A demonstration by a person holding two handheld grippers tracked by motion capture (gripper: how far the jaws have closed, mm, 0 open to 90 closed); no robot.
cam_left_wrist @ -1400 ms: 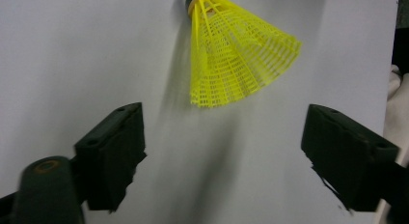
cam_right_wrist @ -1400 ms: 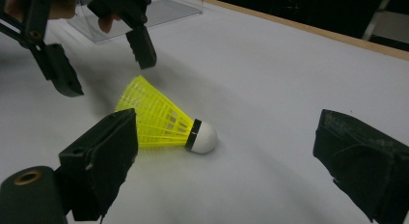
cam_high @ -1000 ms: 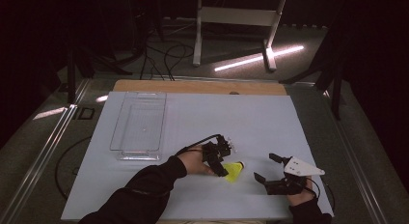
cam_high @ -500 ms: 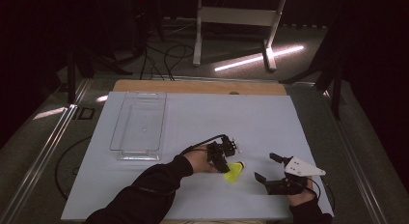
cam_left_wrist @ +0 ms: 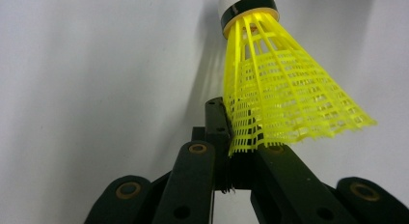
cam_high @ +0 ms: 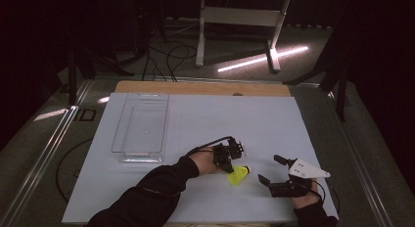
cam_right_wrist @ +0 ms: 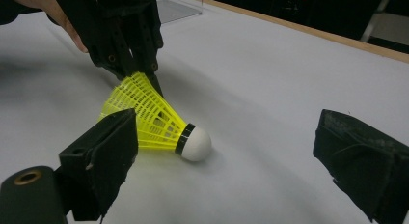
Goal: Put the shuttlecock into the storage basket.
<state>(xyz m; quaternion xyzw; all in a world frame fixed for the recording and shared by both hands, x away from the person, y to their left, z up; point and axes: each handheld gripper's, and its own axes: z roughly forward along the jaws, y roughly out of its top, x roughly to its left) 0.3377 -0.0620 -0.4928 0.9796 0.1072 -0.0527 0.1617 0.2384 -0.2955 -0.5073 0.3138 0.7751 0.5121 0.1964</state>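
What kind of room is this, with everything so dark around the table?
Probably a lab or recording studio: a pale table with a wooden edge, cables on the floor, a metal stand behind, and a hand-held claw gripping a yellow shuttlecock.

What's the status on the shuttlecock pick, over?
Left gripper just closed, pinching the yellow shuttlecock at its skirt rim. Right gripper open, apart from it. Clear tray well off; nothing in the way.

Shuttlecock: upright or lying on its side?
On its side. The shuttlecock lies with its white cork on the table, skirt rim pinched by the left gripper.
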